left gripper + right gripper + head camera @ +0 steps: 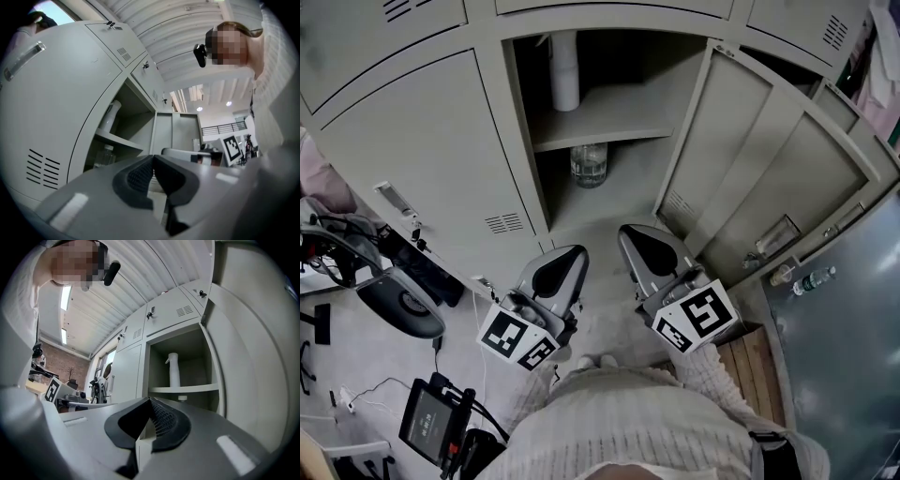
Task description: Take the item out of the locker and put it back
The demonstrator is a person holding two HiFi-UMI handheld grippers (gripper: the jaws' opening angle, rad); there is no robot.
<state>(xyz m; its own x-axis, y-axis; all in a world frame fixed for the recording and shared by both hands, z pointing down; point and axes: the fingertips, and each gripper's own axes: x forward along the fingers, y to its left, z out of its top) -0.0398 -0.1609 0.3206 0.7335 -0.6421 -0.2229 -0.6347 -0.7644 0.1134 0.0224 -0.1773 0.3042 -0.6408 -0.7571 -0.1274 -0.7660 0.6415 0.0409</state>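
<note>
The locker point(523, 141) stands open, its door point(759, 178) swung out to the right. A white spray bottle point(565, 70) stands on the upper shelf point(619, 117), and a clear plastic bottle point(589, 165) stands below it. Both show in the left gripper view, spray bottle point(108, 117) above clear bottle point(105, 157). In the right gripper view the spray bottle point(174, 371) is plain and only the cap of the clear bottle point(183, 398) peeks out. My left gripper point(572, 251) and right gripper point(630, 231) hover side by side before the opening, both shut with nothing between their pads.
Closed locker doors point(422, 141) flank the open one on the left. A dark office chair point(398, 300), cables and a small screen device point(427, 422) lie at the lower left. A small bottle point(814, 279) rests on a grey surface to the right.
</note>
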